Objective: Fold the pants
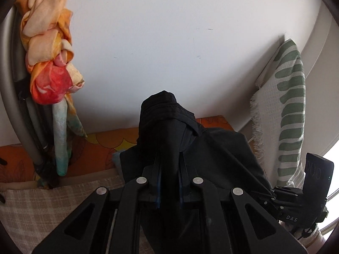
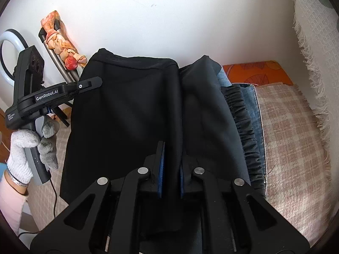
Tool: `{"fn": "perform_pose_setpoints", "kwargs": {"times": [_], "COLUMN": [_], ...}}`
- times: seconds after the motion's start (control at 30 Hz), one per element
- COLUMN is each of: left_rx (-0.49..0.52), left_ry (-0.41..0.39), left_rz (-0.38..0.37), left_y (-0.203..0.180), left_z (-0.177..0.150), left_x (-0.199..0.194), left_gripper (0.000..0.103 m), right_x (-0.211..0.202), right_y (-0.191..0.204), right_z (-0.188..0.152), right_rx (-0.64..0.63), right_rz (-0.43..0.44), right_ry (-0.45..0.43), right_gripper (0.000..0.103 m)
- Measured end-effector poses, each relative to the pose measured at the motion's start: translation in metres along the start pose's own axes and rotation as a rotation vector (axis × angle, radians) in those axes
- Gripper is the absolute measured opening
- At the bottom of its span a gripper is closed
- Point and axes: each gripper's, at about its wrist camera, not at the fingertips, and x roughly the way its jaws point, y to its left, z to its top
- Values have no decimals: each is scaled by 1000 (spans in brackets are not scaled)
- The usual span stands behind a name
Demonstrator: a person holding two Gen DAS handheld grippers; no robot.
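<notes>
Left gripper (image 1: 169,169) clamped on a bunched fold of the black pants (image 2: 127,110); right gripper (image 2: 171,165) clamped on their near edge. Pants matte black, held spread between both, elastic waistband (image 2: 243,127) ruffled at right. Below: plaid blanket (image 2: 292,127), orange floral sheet (image 2: 254,72) far, white wall (image 1: 169,42) behind.
</notes>
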Motion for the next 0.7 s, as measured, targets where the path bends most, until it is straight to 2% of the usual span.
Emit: {"fn": "perform_pose_setpoints", "kwargs": {"times": [0.03,0.13,0.2,0.27,0.37,0.6,0.7], "left_rx": [-9,-14,-22,-33,-55,10,25], "left_ry": [2,11,17,25,47,78,65], "left_rz": [-2,24,67,136,133,190,259], "left_y": [3,3,6,13,20,14,19], "left_z": [0,5,6,6,4,1,7], "left_x": [2,10,13,14,16,12,-3], "left_gripper": [9,21,37,45,45,45,48], "right_x": [-1,-3,-7,-14,-18,-16,-16], "right_y": [1,-3,-4,-5,-1,-4,-6], "right_z": [-2,-7,-12,-19,-26,-23,-20], "right_rx": [-5,16,27,45,55,92,108], "right_rz": [-11,-14,-19,-24,-35,-76,-69], "right_ry": [-7,-14,-29,-50,-56,-33,-29], "right_gripper": [10,10,8,8,8,6,6]}}
